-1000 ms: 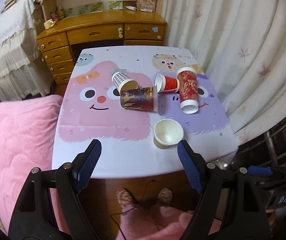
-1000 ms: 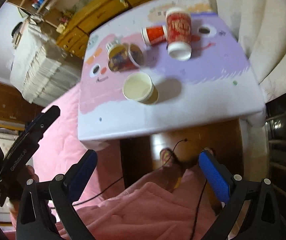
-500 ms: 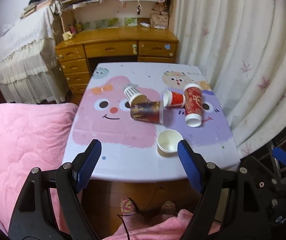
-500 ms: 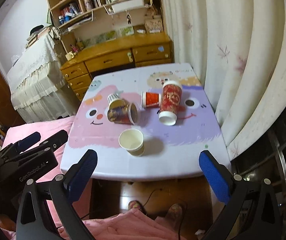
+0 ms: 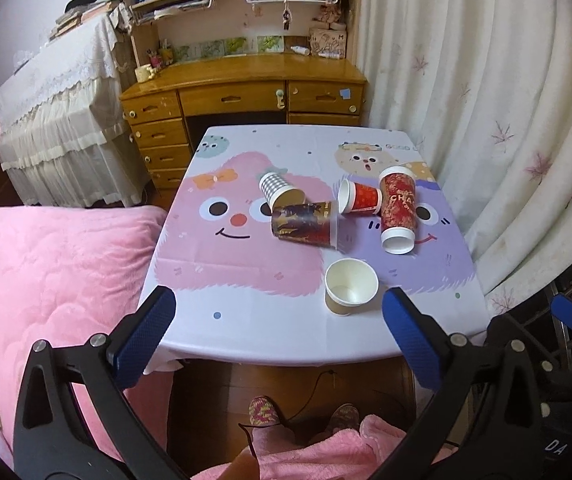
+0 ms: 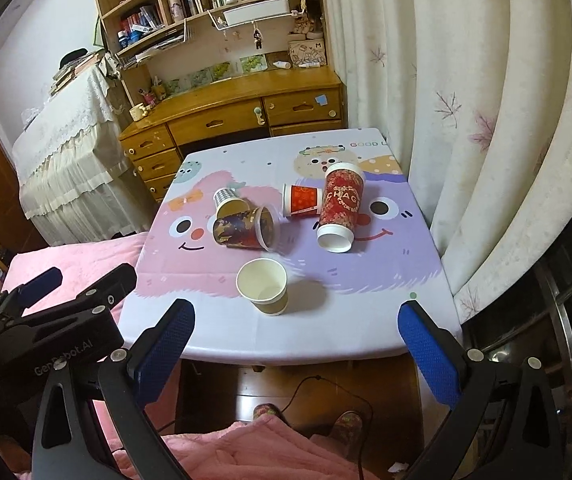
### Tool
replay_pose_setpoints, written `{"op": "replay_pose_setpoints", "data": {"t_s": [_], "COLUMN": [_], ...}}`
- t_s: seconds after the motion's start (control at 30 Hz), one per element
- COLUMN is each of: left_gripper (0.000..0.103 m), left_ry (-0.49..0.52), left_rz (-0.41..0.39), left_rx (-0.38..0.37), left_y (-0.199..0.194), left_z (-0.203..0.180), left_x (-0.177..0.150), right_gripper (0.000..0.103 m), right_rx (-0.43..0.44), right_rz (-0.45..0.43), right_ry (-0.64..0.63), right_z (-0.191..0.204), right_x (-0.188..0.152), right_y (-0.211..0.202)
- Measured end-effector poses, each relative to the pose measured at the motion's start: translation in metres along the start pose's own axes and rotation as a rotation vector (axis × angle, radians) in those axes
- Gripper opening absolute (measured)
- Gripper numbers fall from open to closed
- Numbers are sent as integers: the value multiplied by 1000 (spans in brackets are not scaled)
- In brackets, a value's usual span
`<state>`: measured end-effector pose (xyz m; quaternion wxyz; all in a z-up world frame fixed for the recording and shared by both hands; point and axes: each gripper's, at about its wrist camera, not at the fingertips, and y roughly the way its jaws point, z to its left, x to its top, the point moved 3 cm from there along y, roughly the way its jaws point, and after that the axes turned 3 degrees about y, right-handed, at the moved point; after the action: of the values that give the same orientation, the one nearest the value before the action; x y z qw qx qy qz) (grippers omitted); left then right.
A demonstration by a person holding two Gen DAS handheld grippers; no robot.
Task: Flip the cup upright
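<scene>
Several paper cups lie on their sides on the cartoon tablecloth (image 5: 246,280): a checked cup (image 5: 276,189), a dark patterned cup (image 5: 306,224), a small red cup (image 5: 360,197) and a tall red cup (image 5: 397,208). A tan cup (image 5: 351,286) stands upright near the front. The same cups show in the right wrist view, with the tall red cup (image 6: 340,206) and the upright tan cup (image 6: 264,286). My left gripper (image 5: 278,330) and right gripper (image 6: 296,338) are both open and empty, held back off the table's front edge.
A pink bed (image 5: 46,272) is at the left of the table. A white curtain (image 5: 506,120) hangs at the right. A wooden desk (image 5: 246,92) with shelves stands behind. My legs and slippers (image 5: 262,412) are below the table edge.
Both grippers have pulled back and tilted up, so the table looks farther and the desk shelves come into view. The cups have not moved.
</scene>
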<state>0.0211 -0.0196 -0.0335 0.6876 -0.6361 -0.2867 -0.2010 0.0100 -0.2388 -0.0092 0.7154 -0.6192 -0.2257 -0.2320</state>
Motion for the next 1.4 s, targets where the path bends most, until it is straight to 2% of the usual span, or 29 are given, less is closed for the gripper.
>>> {"op": "replay_pose_setpoints", "data": {"t_s": [0.7,1.4], "left_gripper": [102,102], "left_ry": [-8,-6], "left_rz": [23,26], "left_rx": [-2,-3], "left_y": [21,20], "left_z": [8,11], "left_x": [4,6], "right_gripper": [103,103], "right_rx": [9,14], "right_rz": [26,71], "right_ry": [2,6], "right_z": [5,-2], "right_x": [3,10], "right_y": [16,38]}}
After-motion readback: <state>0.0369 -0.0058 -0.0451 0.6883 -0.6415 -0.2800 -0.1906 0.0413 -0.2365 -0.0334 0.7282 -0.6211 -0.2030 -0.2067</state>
